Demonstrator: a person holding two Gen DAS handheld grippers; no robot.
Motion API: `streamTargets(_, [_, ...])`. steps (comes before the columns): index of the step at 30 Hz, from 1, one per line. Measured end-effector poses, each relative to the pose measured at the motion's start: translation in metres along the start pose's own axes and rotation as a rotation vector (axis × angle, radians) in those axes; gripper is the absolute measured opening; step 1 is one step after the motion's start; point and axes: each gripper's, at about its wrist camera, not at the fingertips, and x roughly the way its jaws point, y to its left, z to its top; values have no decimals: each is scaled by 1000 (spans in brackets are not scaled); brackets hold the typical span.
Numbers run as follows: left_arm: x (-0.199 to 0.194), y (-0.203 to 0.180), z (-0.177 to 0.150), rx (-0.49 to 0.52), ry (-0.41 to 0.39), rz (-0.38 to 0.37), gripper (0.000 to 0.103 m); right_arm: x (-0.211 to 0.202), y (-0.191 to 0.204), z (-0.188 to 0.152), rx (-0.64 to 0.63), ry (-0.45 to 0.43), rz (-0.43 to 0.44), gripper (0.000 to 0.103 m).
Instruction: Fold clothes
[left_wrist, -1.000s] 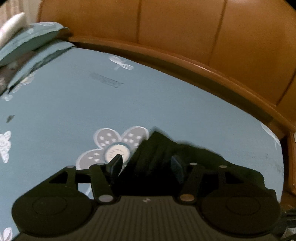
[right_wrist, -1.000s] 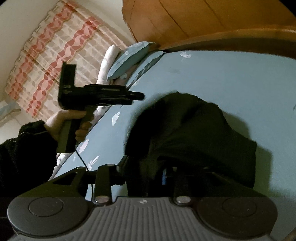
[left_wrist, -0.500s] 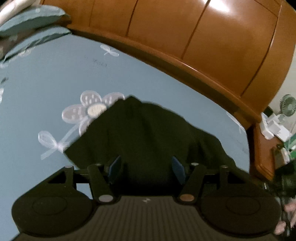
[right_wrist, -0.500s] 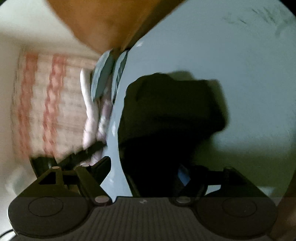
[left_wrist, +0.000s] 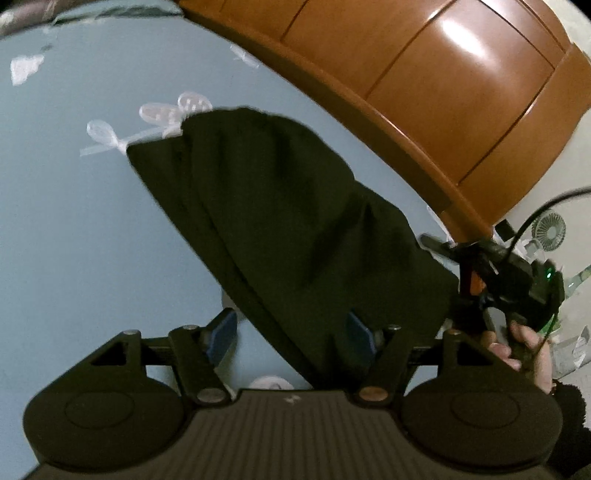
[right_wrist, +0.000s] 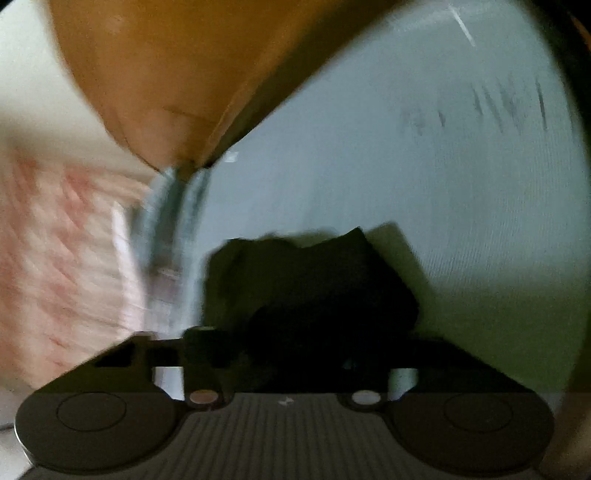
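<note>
The left gripper (left_wrist: 291, 330) has its two blue pads wide apart, and its jaws have just been opening. The black cloth (left_wrist: 288, 221) lies between them. Its edge runs past the right pad, but the pads do not squeeze it. The cloth lies on the blue bed sheet (left_wrist: 81, 221), spread out from the gripper toward the brown headboard (left_wrist: 443, 99). To the left of the cloth there is lots of bare sheet. To its right the sheet ends soon at the bed's edge.

Only the left view shows the right gripper (left_wrist: 454, 254) from outside, at the right corner of the cloth, with a hand (left_wrist: 524, 350) around its handle. It also shows a small fan (left_wrist: 550, 229) beyond the bed.

The right view is very blurry. Here the cloth (right_wrist: 310, 288) is a dark lump in front of the right gripper (right_wrist: 295, 354). Its jaws have just been closing. The fingers are lost in the dark cloth, so I cannot tell if they squeeze it. Only this view shows a pink striped curtain (right_wrist: 62, 251), left of the cloth.
</note>
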Motion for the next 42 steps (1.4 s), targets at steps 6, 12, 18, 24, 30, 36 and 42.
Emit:
streamTargets(6, [4,-2,-8,16,18,9,66,-8,34,19,-268,-76,-98,15])
streamTargets(12, [2,-4,-8,37,16,13,67,0,31,12,-473,-29,-263,26])
streamTargets(18, [2,-8,0,111,22,53,67,-21,43,5,-587,-54,-365,59])
streamTargets(24, [21,-40,37,309,-61,91,67,-19,71,-7,-823,-92,-327,60])
streamTargets(30, [74,-46,64,359,-94,121,67,10,46,2,-772,-35,-334,60])
streamTargets(36, [72,-12,59,271,-92,147,72,-31,50,13,-689,-116,-260,67])
streamTargets(42, [52,-16,73,267,-102,188,65,-19,46,10,-724,-64,-264,68])
